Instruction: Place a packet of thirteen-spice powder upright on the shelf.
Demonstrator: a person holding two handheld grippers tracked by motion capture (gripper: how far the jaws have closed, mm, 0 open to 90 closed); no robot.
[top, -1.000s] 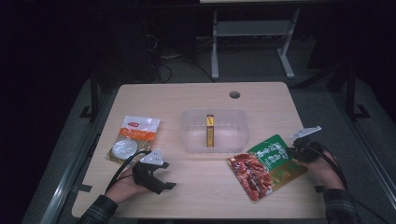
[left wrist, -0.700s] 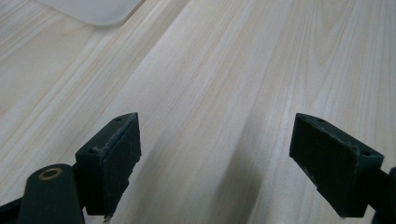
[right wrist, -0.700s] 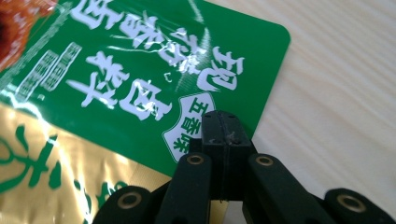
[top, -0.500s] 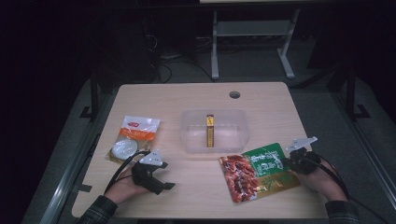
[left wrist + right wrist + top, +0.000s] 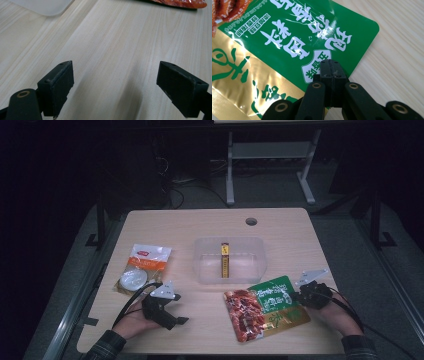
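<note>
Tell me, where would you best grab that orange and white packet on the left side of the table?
Probably by a flat sealed edge. The orange and white packet lies flat on the table, bulging around the white round thing inside at its near end, so the thin far edge looks easiest. The left gripper, jaws open, sits just in front of it and could come in low, sliding one jaw under.

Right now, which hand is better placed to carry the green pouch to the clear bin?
Right. The right gripper is shut on the green pouch; the left gripper is open over bare table, apart from it.
</note>
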